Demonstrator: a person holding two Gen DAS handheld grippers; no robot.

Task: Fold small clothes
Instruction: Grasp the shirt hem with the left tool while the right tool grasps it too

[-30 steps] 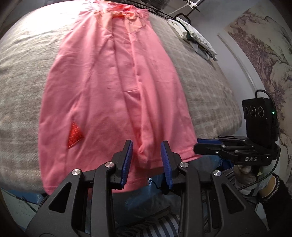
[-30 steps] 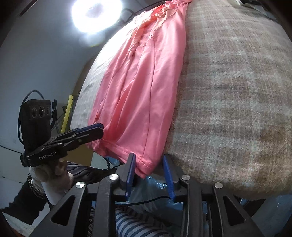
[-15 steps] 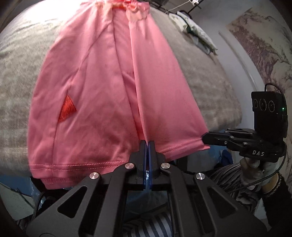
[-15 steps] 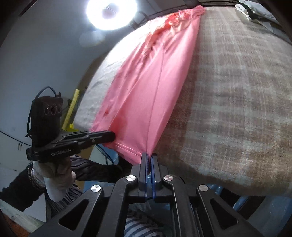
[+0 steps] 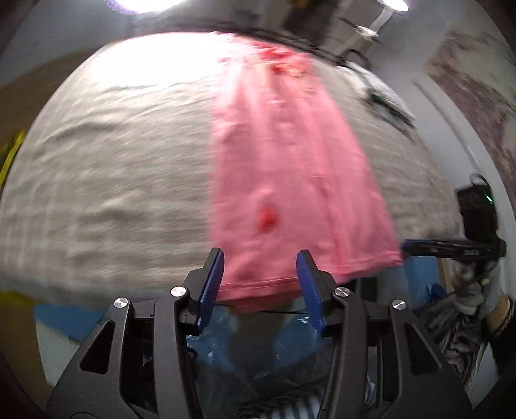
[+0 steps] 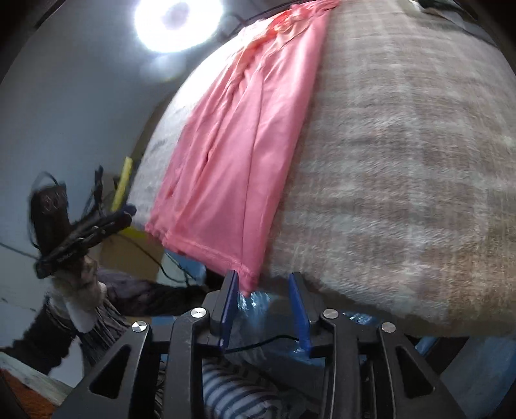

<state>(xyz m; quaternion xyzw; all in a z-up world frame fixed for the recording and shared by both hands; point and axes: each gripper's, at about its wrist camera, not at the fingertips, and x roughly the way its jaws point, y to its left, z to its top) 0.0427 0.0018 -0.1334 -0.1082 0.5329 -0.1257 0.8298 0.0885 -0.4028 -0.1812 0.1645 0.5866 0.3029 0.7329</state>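
A pink garment (image 5: 290,167) lies lengthwise on the grey plaid surface (image 5: 106,167), folded into a long narrow strip with its hem at the near edge. It also shows in the right wrist view (image 6: 238,154). My left gripper (image 5: 259,277) is open, its blue pads either side of the hem's near left part, holding nothing. My right gripper (image 6: 262,296) is open just off the hem's right corner. The right gripper also shows in the left wrist view (image 5: 451,249), at the hem's right end. The left gripper also shows in the right wrist view (image 6: 87,232).
A small pile of light clothes (image 5: 383,100) lies at the far right of the surface. A bright lamp (image 6: 177,22) glares behind the far edge. Blue plastic (image 5: 245,341) and striped fabric (image 6: 232,390) sit below the near edge. A yellow object (image 6: 122,183) stands at left.
Both grippers closed on the hem and then opened, letting it go. The garment is now narrower, one side folded over the other. Both views are blurred by motion.
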